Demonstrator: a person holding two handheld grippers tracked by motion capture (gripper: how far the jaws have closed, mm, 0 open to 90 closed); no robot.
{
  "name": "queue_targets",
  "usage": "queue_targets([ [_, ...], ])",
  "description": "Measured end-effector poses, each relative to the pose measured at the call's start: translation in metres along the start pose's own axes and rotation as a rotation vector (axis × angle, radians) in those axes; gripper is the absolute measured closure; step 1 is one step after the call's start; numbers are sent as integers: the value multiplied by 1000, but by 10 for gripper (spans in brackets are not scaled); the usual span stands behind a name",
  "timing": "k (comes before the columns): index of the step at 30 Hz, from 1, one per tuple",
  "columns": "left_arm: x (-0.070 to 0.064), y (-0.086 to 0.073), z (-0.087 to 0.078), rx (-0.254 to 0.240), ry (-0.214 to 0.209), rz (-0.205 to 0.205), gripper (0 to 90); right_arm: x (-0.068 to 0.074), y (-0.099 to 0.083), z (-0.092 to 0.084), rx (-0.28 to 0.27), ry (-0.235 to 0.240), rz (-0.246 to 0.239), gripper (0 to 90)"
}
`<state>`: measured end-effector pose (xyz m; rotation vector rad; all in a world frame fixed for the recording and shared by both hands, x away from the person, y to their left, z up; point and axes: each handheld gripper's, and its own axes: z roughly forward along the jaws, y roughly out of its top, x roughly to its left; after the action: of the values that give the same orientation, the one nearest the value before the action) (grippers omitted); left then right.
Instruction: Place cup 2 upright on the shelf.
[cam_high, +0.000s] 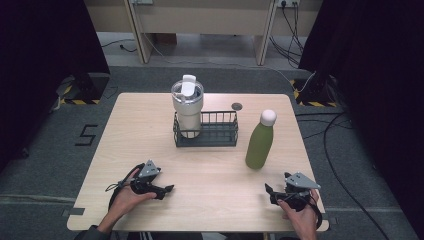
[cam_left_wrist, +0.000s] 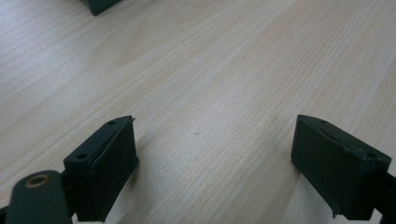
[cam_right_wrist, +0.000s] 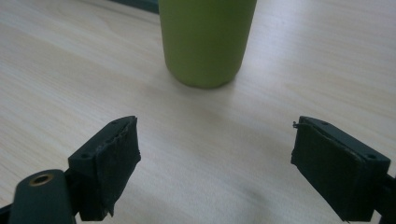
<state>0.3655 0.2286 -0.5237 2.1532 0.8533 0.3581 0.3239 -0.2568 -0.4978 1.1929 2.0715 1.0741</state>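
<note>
A green bottle (cam_high: 260, 145) with a white cap stands upright on the wooden table (cam_high: 145, 125), right of centre. In the right gripper view its green body (cam_right_wrist: 205, 42) rises just ahead of my right gripper (cam_right_wrist: 215, 135), whose jaws stand wide apart over bare wood, clear of the bottle. From above, that right gripper (cam_high: 270, 193) rests near the front right edge in a hand. My left gripper (cam_high: 168, 190) lies near the front left, and its jaws (cam_left_wrist: 215, 135) are open with nothing between them.
A dark wire basket (cam_high: 220, 135) sits at the table's middle back, with a white lidded tumbler (cam_high: 188, 107) standing in its left end. A small dark disc (cam_high: 237, 106) lies behind the basket. Cables run over the floor at the right.
</note>
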Motion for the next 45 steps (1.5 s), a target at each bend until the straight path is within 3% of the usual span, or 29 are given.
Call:
queue_targets([
  [14,0,0,1,1,2,-1,126,2,19,0,-101,21,-26,153],
  [21,0,0,1,1,3,-1,126,3,40,4,-149,29,-54,152],
  [38,0,0,1,1,3,-1,126,1,66,21,-234,33,-65,151],
  [45,0,0,1,1,3,-1,126,0,72,35,-242,29,-62,151],
])
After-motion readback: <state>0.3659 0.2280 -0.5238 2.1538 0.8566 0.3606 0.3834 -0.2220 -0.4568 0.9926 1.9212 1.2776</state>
